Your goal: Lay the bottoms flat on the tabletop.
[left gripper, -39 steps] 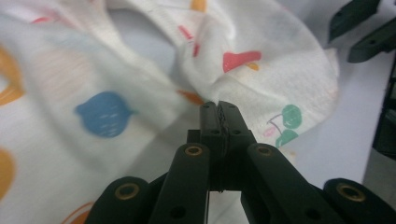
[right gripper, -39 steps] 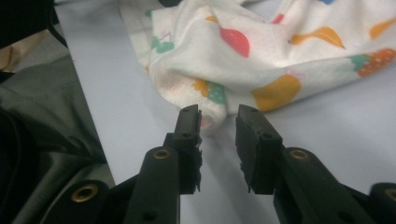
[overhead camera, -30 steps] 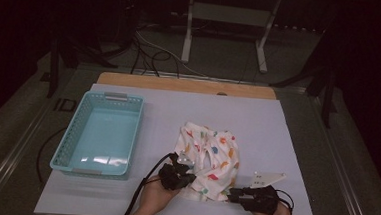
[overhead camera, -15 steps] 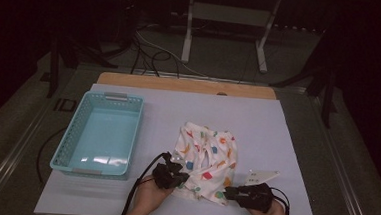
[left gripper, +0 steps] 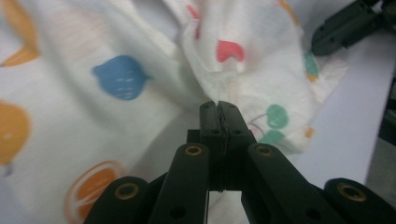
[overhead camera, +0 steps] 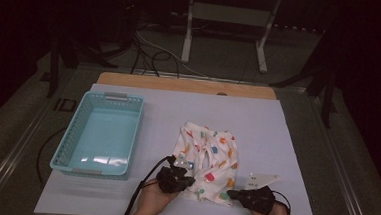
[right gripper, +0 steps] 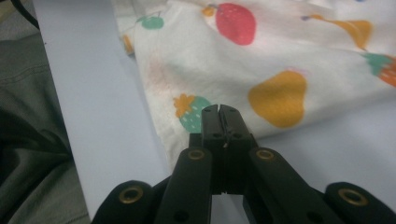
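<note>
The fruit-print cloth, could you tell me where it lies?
In the high view the fruit-print cloth lies right of the blue basket, at the table's near edge.

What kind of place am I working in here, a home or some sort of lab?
Most likely a lab or recording setup, not a home. A white work table sits in a dark room, cables trail over the floor behind it, and a metal stand rises beyond. On it lie a fruit-print garment and a blue basket.

A lit table in a darkened room

Overhead light falls on the pale lavender tabletop [overhead camera: 287,128] while the surroundings sink into black; glare streaks the floor of the light blue plastic basket [overhead camera: 99,134], and up close the fruit-printed white cloth [left gripper: 140,70] blurs softly.
</note>
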Available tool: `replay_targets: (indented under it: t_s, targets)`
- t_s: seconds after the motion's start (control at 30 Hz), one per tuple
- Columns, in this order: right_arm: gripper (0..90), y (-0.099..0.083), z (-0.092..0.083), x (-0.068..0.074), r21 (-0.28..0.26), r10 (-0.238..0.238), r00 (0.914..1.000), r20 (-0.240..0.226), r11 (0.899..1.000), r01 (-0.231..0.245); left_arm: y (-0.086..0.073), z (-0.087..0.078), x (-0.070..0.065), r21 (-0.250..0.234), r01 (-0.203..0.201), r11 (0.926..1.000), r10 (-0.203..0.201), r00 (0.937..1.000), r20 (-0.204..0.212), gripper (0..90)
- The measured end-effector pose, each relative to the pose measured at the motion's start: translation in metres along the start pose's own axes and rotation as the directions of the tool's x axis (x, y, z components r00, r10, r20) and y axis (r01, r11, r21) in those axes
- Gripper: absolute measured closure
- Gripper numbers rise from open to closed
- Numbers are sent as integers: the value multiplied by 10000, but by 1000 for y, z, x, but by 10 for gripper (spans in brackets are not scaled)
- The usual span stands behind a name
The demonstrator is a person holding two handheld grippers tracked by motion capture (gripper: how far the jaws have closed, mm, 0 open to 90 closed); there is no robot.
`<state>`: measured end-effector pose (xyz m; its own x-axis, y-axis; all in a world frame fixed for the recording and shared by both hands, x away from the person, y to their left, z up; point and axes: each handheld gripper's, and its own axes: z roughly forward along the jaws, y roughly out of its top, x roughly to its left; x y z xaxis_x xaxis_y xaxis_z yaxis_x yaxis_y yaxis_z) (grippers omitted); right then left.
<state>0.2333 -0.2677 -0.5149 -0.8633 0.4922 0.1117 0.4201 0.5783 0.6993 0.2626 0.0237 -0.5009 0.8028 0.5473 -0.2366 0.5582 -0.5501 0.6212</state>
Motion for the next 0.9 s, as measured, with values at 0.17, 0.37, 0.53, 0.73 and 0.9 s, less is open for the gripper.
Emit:
replay_targets:
  t_s: [0.17,0.37,0.53,0.73,0.9]
  targets:
    - [895,-10,-12,-5,-206,339,9994,74,9992,-338,2,4,-5,58,-131,9999,130,9998,129,900]
    - [685,-8,-9,-12,-459,702,9963,496,9966,-680,2,5,-7,71,-164,9998,162,9997,194,900]
    - [889,-5,-4,-14,-143,548,9954,792,9984,-538,2,7,-10,35,-132,9999,131,9993,358,900]
    - [899,-11,-21,-18,-394,739,9917,1054,9968,-701,8,11,-21,-58,-318,9995,321,9971,683,900]
    - [898,-13,-39,-19,-535,751,9869,1427,9962,-681,12,16,-28,-130,-305,9995,316,9952,924,900]
